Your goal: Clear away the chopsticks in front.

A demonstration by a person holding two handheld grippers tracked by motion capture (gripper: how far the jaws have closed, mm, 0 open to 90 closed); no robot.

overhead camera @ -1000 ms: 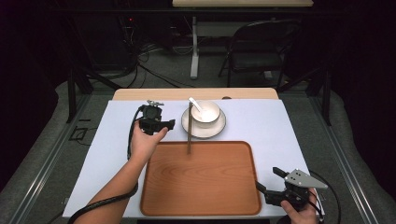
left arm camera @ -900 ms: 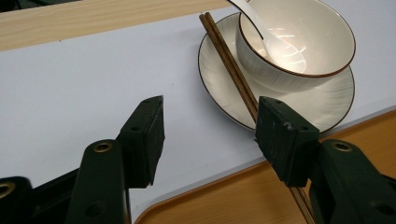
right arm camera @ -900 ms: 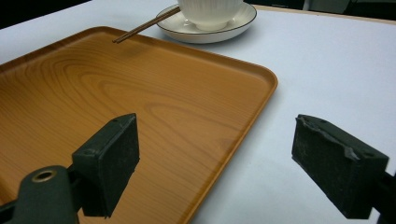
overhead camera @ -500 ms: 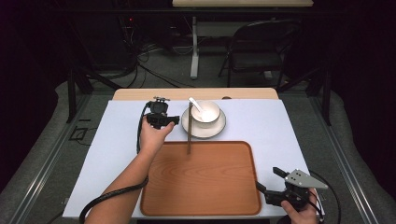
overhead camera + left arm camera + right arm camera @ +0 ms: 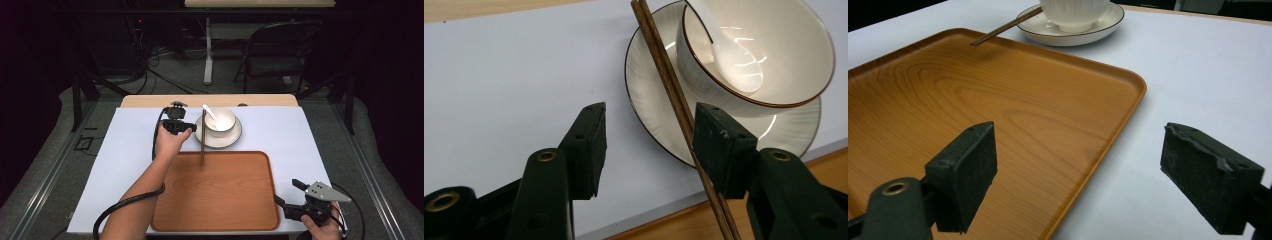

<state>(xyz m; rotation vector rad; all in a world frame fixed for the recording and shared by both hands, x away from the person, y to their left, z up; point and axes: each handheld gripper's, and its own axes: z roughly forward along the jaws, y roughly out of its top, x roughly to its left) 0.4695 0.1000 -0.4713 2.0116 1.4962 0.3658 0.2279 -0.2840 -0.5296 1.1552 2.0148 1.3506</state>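
We bring the left gripper to the chopsticks beside the bowl.

Largest is the white table, under both grippers, and on it the wooden tray lies just in front of the right gripper, whose jaws stand wide apart with nothing between them, over the tray's near corner. Beyond the left gripper we see the saucer, the bowl on it and the white spoon inside the bowl. The chopsticks lean on the saucer rim and reach down onto the tray; they pass just beside the right-hand pad of the left gripper, in its own view. These jaws have just been closing, but they are not clenched yet: the other pad is well apart from the chopsticks.
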